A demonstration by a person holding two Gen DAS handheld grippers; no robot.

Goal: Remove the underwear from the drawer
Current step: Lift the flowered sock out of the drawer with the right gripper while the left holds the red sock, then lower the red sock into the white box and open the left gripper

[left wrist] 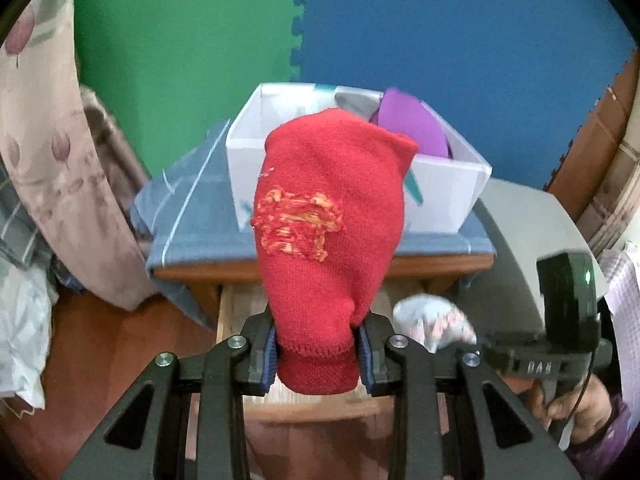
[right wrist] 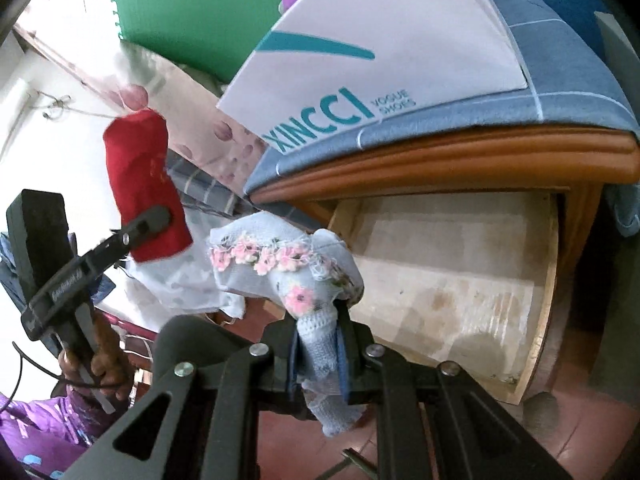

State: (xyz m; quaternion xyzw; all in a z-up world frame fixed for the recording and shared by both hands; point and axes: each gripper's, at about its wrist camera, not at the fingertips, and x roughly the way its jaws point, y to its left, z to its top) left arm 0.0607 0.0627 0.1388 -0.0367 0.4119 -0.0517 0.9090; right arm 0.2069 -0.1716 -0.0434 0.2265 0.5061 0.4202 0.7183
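A red knitted garment [left wrist: 324, 216] is clamped in the left gripper [left wrist: 318, 354] and a pale blue flowered lace garment [right wrist: 286, 268] in the right gripper [right wrist: 320, 354], above the open wooden drawer [right wrist: 452, 280].

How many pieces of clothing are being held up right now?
2: a red knit piece in the left gripper, a pale blue flowered piece in the right gripper.

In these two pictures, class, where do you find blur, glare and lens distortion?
Left wrist view: the red knitted piece in the left tongs is sharp, the pale floral piece smeared. Right wrist view: the window side glares white, the shoe box bulges, the edges blur.
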